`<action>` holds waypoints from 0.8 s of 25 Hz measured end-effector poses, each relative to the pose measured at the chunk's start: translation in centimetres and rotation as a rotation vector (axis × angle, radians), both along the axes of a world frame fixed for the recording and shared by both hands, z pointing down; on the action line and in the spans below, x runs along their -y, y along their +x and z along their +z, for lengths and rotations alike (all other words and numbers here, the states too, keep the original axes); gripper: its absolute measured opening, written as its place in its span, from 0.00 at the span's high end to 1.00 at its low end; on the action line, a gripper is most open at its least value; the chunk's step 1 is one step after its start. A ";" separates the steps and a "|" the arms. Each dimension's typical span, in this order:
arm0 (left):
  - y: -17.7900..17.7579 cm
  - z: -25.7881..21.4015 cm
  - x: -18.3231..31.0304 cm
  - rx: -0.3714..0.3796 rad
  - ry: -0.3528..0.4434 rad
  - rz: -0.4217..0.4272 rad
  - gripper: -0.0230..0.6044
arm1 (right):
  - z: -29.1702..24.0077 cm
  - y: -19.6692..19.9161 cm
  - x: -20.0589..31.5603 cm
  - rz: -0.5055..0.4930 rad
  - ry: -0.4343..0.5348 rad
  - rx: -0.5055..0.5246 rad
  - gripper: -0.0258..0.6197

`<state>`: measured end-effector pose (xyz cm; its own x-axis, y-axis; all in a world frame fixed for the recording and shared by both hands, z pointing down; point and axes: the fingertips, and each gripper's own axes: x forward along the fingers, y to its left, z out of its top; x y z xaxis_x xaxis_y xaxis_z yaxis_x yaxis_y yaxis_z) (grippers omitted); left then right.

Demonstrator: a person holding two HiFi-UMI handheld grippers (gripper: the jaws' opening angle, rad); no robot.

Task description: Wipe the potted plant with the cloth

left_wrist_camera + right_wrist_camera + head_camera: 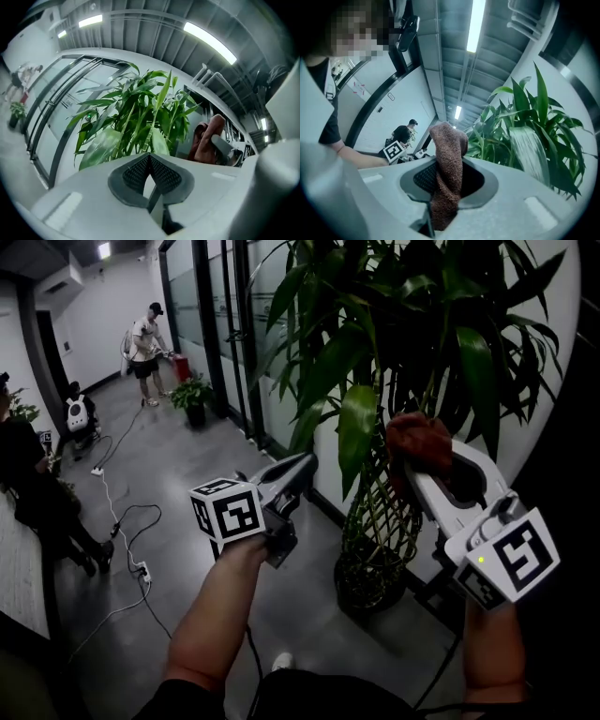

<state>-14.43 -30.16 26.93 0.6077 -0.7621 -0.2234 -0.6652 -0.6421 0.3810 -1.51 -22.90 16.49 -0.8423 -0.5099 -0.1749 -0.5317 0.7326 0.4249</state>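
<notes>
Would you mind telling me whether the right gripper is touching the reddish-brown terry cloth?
Touching. The right gripper view shows the right gripper shut on the reddish-brown terry cloth, which is pinched between its dark pads and stands up above them.

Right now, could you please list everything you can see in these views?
potted plant: one, green leaves, dark pot, ahead at right.
cloth: one, reddish-brown, clamped in the right gripper, near the leaves.
small plant: one, green, far back.
cables: several, white and black, on the floor at left.
people: at least two; one in white far back, one in black at left edge.
left gripper: one, grey, shut, empty, left of the potted plant.
right gripper: one, grey, shut on the cloth.
</notes>
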 end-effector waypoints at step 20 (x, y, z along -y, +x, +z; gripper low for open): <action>7.0 -3.8 7.7 -0.017 0.052 0.456 0.95 | -6.5 -6.7 9.1 0.277 0.074 0.052 0.84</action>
<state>-7.39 -37.84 23.15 0.8745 -0.4049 -0.2670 -0.3040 -0.8866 0.3488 -8.26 -31.97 9.99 -0.6613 -0.7039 -0.2594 -0.7300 0.5242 0.4386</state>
